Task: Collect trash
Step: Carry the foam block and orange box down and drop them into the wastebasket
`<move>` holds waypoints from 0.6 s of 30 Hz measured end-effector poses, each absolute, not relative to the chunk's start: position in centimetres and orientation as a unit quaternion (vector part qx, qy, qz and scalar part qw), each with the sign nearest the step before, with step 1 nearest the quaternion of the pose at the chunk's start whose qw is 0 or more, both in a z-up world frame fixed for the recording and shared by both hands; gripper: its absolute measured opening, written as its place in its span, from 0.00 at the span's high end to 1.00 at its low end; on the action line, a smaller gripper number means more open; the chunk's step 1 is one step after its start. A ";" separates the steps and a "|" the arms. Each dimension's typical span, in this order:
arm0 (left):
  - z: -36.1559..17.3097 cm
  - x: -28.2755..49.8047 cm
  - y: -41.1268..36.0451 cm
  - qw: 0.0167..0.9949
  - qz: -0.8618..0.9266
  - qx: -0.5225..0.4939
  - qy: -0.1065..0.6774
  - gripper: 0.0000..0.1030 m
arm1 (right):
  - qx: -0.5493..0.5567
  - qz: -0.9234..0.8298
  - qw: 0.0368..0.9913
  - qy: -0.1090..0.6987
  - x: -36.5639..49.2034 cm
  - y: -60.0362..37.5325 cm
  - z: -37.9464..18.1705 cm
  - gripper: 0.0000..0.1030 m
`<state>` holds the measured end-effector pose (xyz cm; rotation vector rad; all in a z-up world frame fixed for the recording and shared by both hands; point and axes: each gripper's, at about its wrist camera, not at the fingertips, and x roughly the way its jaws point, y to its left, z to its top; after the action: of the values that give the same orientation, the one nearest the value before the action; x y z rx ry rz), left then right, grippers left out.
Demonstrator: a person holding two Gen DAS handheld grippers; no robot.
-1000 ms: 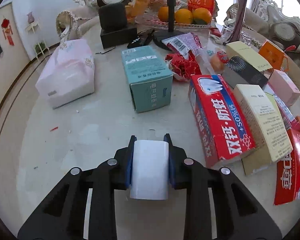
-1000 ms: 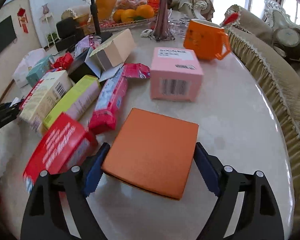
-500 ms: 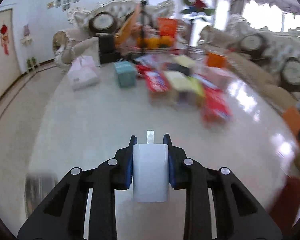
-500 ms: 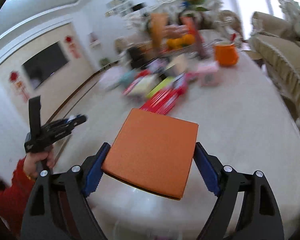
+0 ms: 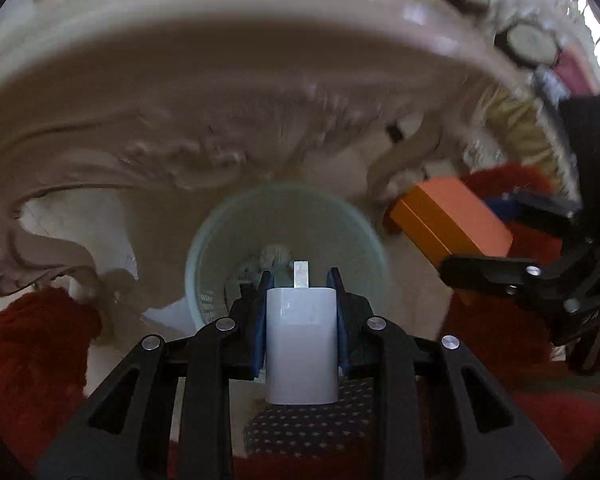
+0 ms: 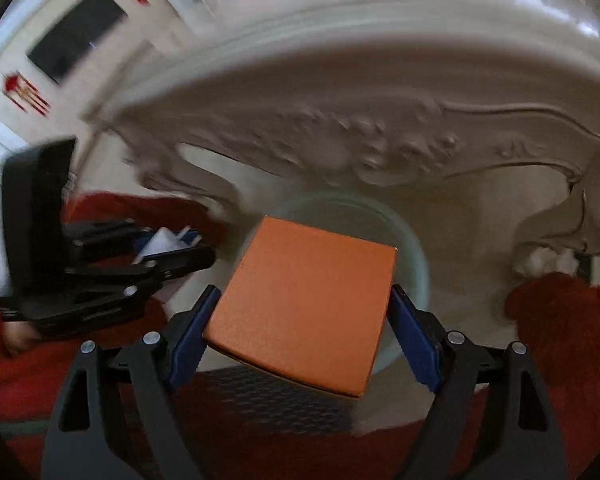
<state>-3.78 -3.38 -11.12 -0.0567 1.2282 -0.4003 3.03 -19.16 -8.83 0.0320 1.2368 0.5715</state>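
Gripping a white charger plug [image 5: 301,344], left claw [image 5: 300,284] has both blue pads clamped on its sides; the 1 visible metal prong [image 5: 301,274] points forward. Left wrist view: plug sits directly over the mouth of a pale green wastebasket [image 5: 236,216] standing on the floor under the carved cream worktop edge [image 5: 204,148]. Some crumpled scrap lies inside the basket, details blurred. Right claw [image 5: 496,216] enters from the right, carrying an orange box [image 5: 452,220] just beside the basket rim. Red fuzzy sleeves or fabric [image 5: 28,344] at both lower corners, star-patterned dark cloth [image 5: 312,428] below the plug.

Right wrist view: right claw [image 6: 304,308] closed on the orange box [image 6: 304,300], pads on its 2 opposite edges, box roughly flat and tilted slightly. Box covers most of the wastebasket [image 6: 414,256] opening; only the far and right rim show. Left claw [image 6: 176,248] at left, holding the white plug [image 6: 160,242], near the basket's left side. Carved worktop apron [image 6: 380,140] arcs above; frame motion-blurred, wall TV [image 6: 72,34] upper left.
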 end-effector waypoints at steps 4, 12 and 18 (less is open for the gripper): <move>-14.1 -2.4 -4.9 0.790 -0.181 0.015 0.585 0.73 | -0.019 0.250 0.774 0.581 4.0 -18.0 -12.3 0.23; -14.6 -2.3 -4.6 0.794 -0.131 0.039 0.593 0.22 | -0.047 0.239 0.785 0.570 2.9 -17.7 -13.8 0.22; -12.3 -2.3 -4.5 0.813 -0.114 0.062 0.568 0.22 | -0.048 0.223 0.791 0.567 2.8 -18.1 -13.6 0.22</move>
<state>-2.29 -4.52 -12.28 0.1322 1.2123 -0.2424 2.83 -18.11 -13.59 -0.1029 1.2205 0.4800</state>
